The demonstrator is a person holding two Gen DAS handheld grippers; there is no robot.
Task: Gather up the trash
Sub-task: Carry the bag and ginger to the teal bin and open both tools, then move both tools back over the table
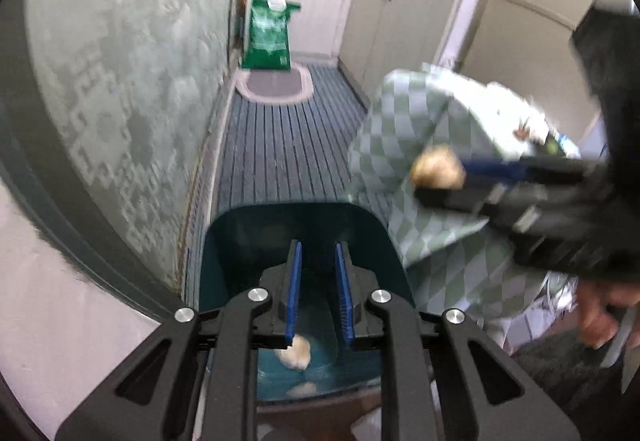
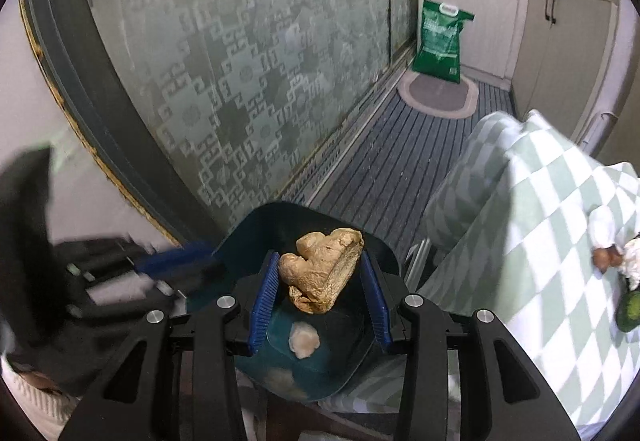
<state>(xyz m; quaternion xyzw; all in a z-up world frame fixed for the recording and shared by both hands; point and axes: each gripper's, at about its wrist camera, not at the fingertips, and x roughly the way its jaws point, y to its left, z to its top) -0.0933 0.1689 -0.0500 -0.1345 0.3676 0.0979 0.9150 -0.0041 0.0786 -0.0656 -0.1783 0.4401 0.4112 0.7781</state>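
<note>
**Ginger over the bin – drop could miss**

Left to right. My left hand-held gripper (image 1: 318, 293) sits w/ jaws narrowly apart, nothing between the pads; a pale scrap (image 1: 295, 351) lies below it inside the teal bin (image 1: 240, 241). It crowds the bin mouth, so I reckon it could knock the rim or block the incoming piece.

Right hand-held gripper (image 2: 318, 281) is clamped on the ginger root (image 2: 320, 269), above the bin, more scraps beneath. The root is lumpy & the grip looks to be on its sides only; it might twist out early, bounce off the rim onto the striped floor mat (image 2: 400, 161), or land on the checked cloth (image 2: 540, 221) over the worktop, right of it.
</note>
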